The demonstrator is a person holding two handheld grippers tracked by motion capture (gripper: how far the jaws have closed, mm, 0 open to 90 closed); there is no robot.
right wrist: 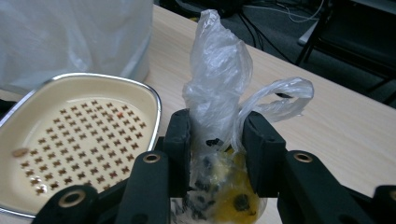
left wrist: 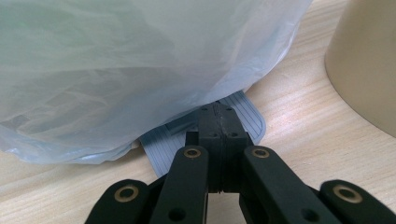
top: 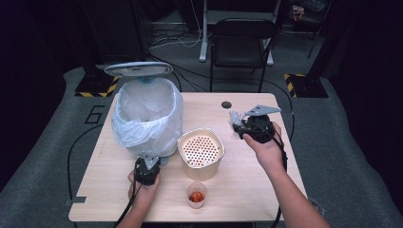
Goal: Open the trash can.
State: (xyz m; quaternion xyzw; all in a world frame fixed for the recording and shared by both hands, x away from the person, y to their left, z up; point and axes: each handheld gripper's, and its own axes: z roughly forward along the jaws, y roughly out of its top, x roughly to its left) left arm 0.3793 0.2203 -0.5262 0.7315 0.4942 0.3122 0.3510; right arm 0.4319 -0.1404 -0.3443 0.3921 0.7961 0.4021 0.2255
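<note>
Yellow-filled tied bag (right wrist: 219,140) in right claw (right wrist: 218,140); left claw (left wrist: 219,128) on bin pedal (left wrist: 243,116).

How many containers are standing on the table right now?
3: the lined bin at the left, the cream strainer tub in the middle, the small cup near the front edge.

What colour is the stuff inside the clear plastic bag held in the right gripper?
Mostly yellow with black specks, inside the knotted clear plastic bag; best seen in the right gripper view.
</note>
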